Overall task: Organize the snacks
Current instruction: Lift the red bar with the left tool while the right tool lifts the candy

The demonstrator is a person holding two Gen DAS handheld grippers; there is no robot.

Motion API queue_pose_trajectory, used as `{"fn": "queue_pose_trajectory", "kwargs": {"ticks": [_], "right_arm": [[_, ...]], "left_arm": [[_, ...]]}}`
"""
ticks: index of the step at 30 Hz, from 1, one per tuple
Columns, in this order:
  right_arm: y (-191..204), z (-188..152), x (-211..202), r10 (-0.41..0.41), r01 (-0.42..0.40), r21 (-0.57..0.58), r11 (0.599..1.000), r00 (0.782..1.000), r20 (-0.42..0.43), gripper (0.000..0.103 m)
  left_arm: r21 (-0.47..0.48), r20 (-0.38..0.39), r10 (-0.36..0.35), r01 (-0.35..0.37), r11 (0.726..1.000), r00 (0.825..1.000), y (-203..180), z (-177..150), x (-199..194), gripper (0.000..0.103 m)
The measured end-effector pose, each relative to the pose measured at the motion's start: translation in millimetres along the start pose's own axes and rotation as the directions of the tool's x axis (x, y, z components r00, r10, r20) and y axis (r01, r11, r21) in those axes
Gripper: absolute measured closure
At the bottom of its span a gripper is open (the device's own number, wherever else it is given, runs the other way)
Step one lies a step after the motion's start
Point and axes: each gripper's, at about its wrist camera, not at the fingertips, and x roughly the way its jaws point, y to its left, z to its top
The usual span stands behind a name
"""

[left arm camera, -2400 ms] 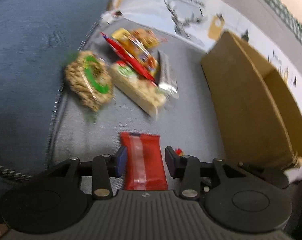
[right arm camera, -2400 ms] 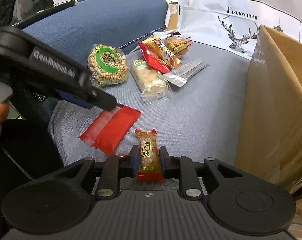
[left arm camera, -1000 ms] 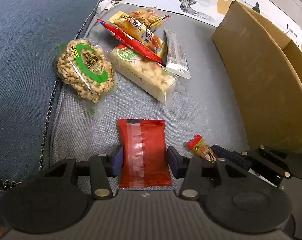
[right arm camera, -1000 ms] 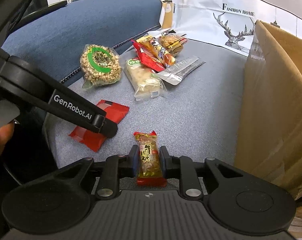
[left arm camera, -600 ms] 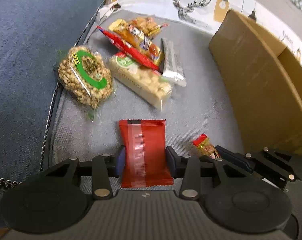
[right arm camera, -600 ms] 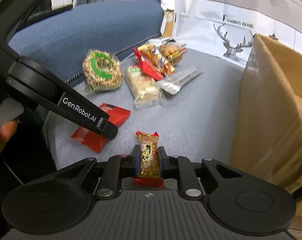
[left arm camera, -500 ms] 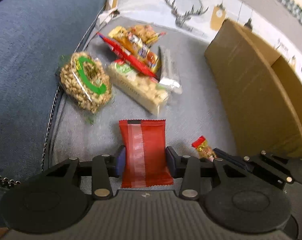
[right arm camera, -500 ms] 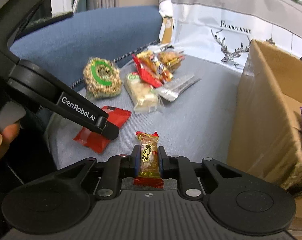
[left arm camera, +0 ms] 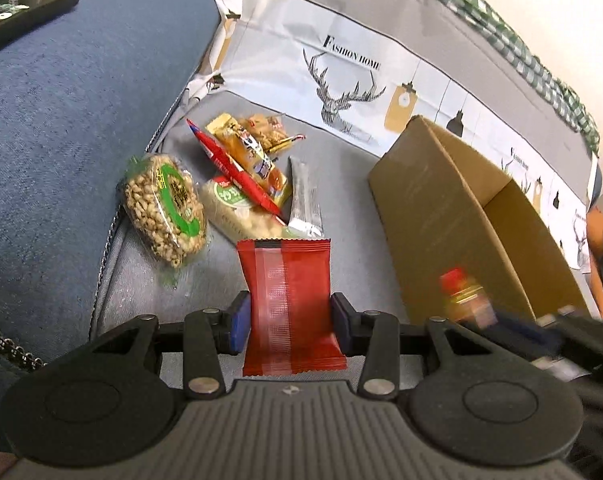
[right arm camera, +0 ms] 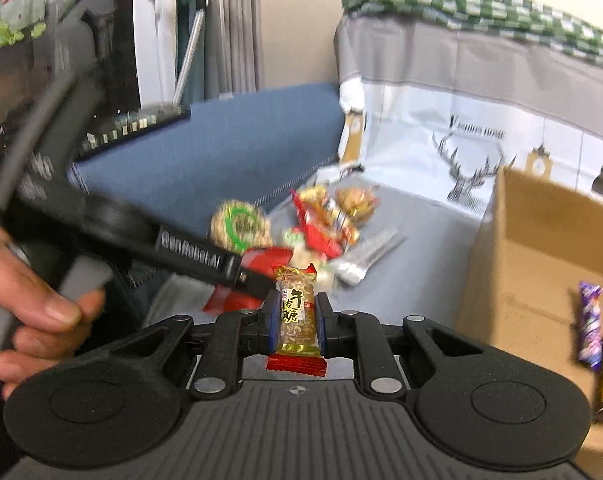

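My left gripper (left arm camera: 290, 322) is shut on a flat red snack packet (left arm camera: 289, 300) and holds it above the grey sofa seat (left arm camera: 349, 216). My right gripper (right arm camera: 297, 322) is shut on a small gold and red peanut candy (right arm camera: 296, 312), lifted off the seat; the candy shows blurred in the left wrist view (left arm camera: 467, 300). An open cardboard box (left arm camera: 461, 216) stands to the right, and a purple wrapped snack (right arm camera: 589, 326) lies inside it. The left gripper (right arm camera: 257, 278) reaches in from the left in the right wrist view.
A pile of snacks lies on the seat: a round puffed-grain cake with a green ring (left arm camera: 165, 208), a pale rice bar (left arm camera: 237, 216), a red stick packet (left arm camera: 233, 172), orange packets (left arm camera: 253, 148) and a silver sachet (left arm camera: 305, 200). A blue armrest (left arm camera: 61, 112) is at the left.
Both grippers have risen off the seat with their snacks. The right gripper has lifted higher and moved toward the box, whose inside now shows.
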Motion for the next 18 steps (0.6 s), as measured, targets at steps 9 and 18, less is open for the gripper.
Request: {"fn": "queue_pose_trajectory", "kwargs": {"ticks": [9, 18], "right_arm": [[-34, 14, -83, -0.076, 0.082, -0.056, 0.995, 0.991, 0.115, 0.085], [-81, -13, -90, -0.165, 0.133, 0.205, 0.97, 0.975, 0.147, 0.085]], "left_arm": [[0.021, 0.06, -0.039, 0.038, 0.999, 0.997, -3, -3, -10, 0.056], [-0.037, 0.074, -0.06, 0.063, 0.997, 0.995, 9, 2, -9, 0.056]]}}
